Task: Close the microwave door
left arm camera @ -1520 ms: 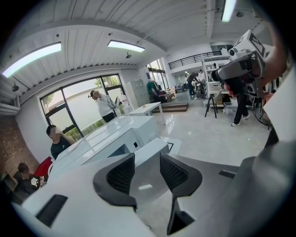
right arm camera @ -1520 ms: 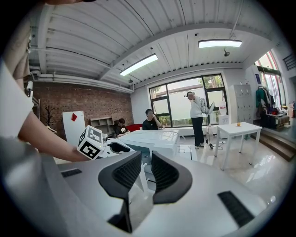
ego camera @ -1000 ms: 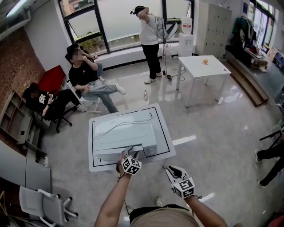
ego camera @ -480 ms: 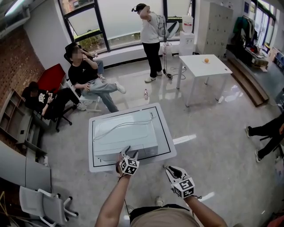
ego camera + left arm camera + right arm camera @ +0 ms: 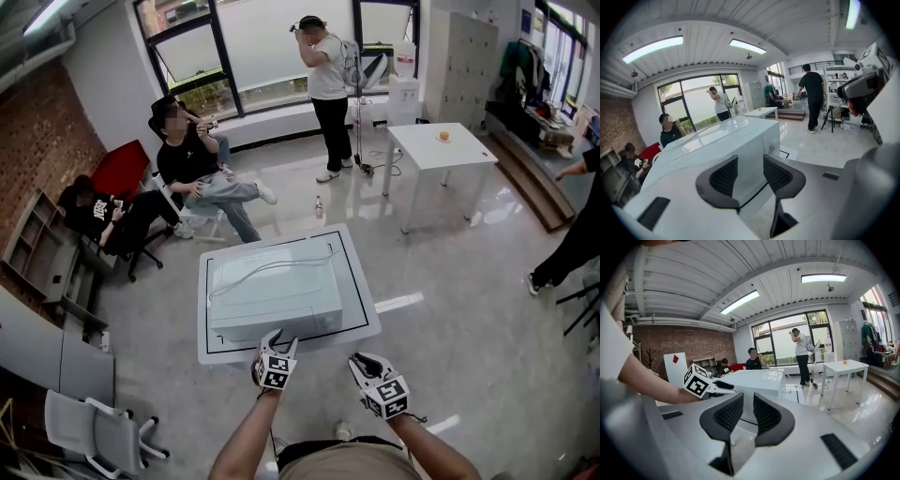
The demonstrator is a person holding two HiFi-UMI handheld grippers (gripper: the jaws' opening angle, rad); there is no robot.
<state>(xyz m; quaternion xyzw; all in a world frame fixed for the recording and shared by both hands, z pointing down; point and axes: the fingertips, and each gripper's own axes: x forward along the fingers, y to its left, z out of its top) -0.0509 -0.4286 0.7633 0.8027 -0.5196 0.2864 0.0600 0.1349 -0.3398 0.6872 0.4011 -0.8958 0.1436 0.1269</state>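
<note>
Brick wall (image 5: 42, 141) along the far left, grey office chair (image 5: 94, 429) near left. Past it, a seated person in black (image 5: 103, 214) beside a red chair (image 5: 119, 167), then a second seated person (image 5: 195, 167), one leg crossed. Centre: the microwave (image 5: 272, 289), white, sits on a low white table (image 5: 364, 314) with a black line round its top; a pale cable (image 5: 267, 262) curves over the microwave's roof. Its front faces the near side, and the door looks flush with the body. Left gripper (image 5: 280, 342) hovers just off that front at the table's near edge, clear of the door; its jaws are drawing together with only air in the gap, the microwave's front face showing beyond them. Right gripper (image 5: 371, 363) is a little to the right and nearer, off the table's near right corner, its pads (image 5: 766, 414) held a narrow gap apart and pinching nothing. Far centre-right, a standing person in a white top (image 5: 328, 84) by the window. Right of that, a white table (image 5: 448, 150) with a small orange thing (image 5: 443, 135) on it. At the right edge, a person in dark clothes (image 5: 572, 230), partly cut off
</note>
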